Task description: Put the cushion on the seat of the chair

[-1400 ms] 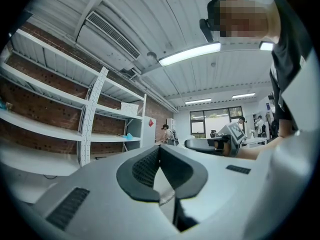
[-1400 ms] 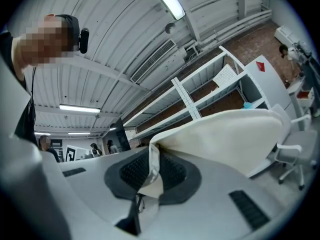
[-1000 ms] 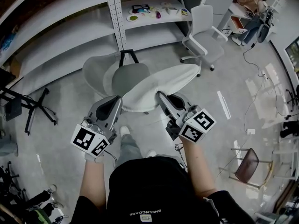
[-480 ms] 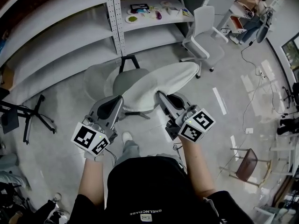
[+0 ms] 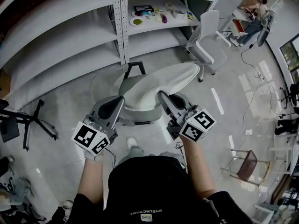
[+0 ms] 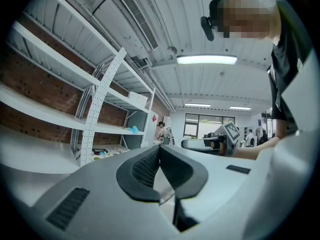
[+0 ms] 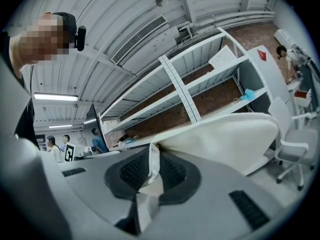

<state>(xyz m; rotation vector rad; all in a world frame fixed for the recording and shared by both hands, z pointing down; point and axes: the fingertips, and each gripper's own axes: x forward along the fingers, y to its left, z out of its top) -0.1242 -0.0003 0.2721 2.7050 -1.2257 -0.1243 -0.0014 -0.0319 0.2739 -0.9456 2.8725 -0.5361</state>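
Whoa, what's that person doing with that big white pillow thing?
A person is holding a white cushion up with two grippers. The right gripper has its jaws pinched on one edge of the cushion. The left gripper has its jaws shut on the edge next to it. The cushion is just above a grey chair, and it is not on the seat yet.

Tall shelving, pale glossy floor, white office chair beyond
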